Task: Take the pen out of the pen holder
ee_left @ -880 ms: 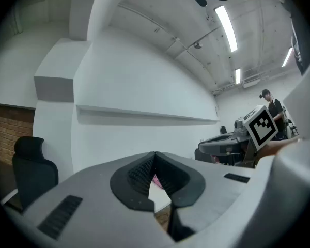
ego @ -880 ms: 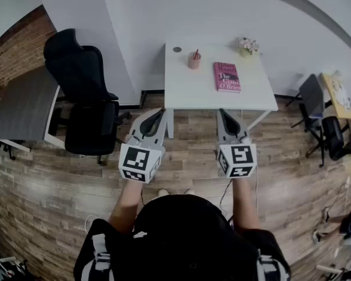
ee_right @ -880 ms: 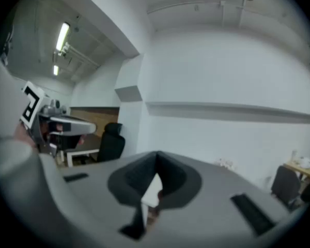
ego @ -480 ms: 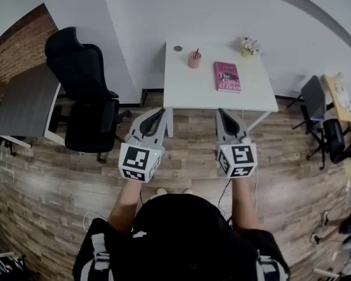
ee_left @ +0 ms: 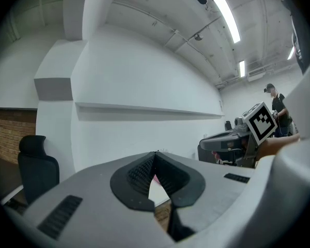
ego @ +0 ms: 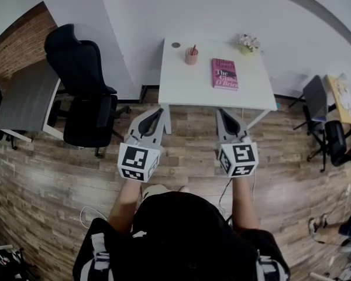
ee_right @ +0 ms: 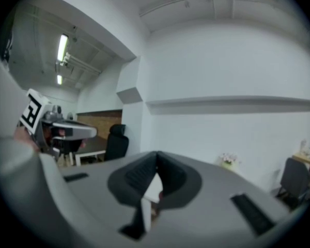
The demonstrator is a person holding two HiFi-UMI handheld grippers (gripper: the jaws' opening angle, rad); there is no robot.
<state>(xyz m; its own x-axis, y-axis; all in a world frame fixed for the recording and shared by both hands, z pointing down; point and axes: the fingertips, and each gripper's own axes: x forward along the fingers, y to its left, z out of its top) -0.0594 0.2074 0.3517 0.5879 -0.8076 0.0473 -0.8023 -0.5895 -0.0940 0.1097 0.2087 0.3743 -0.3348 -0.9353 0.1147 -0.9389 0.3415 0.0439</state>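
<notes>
Left gripper (ego: 158, 113): you hold it level over the wood floor (ego: 58, 180), just short of the table's near edge; jaws pressed together, nothing between them. Right gripper (ego: 224, 112): you hold it beside the left one, jaws likewise closed tip to tip and empty. Desk (ego: 26, 101), grey: far left, by the brick wall (ego: 14, 43). Chair (ego: 85, 92), black: between desk and table. Table (ego: 187, 86), white: ahead of both grippers. Disc (ego: 175, 45), small, round: near the table's far left corner. Pen holder (ego: 191, 57): just right of the disc, upright. Pen (ego: 193, 49): standing in the holder, well apart from both your grippers. Book (ego: 224, 74), red: flat, right of the holder. Flowers (ego: 247, 43): far right corner.
</notes>
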